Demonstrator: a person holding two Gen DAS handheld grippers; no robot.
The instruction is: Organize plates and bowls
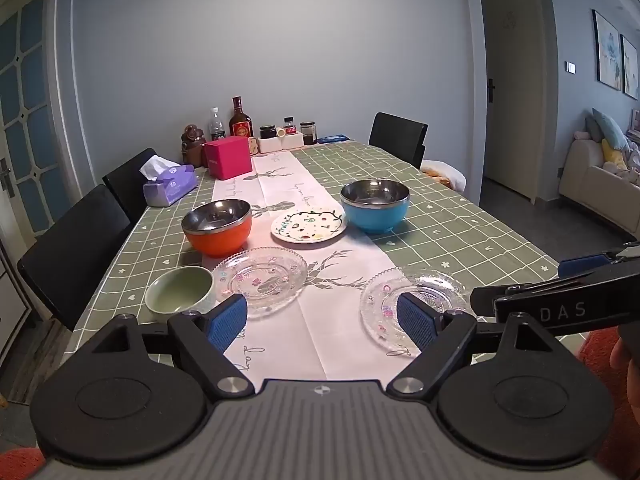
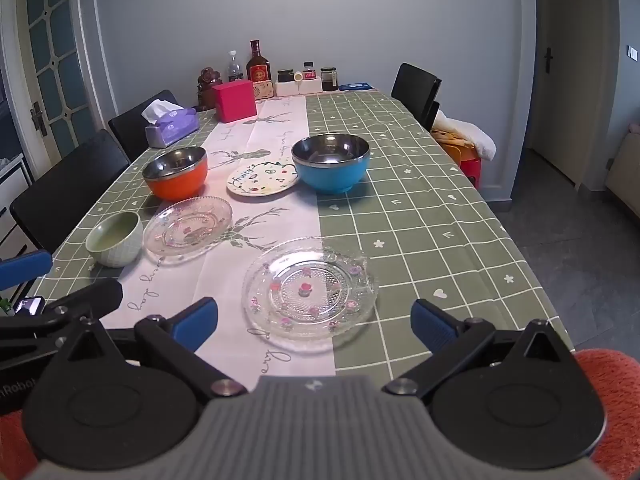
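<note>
A purple tissue box sits at ten o'clock on the bench, a pink box just beyond it. At twelve o'clock, by the wall, stand a brown bottle and dark jars. Black chairs line nine o'clock.

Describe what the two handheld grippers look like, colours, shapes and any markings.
Both match: the left gripper and right gripper each have a ribbed grey body with a small white emblem, two round black discs, black angled linkage arms with silver bolts, and jaws faced with ribbed blue pads. Seen from the left wrist, the right gripper's black side shows white letters "DAS". Fuzzy orange-red fabric shows behind them.
</note>
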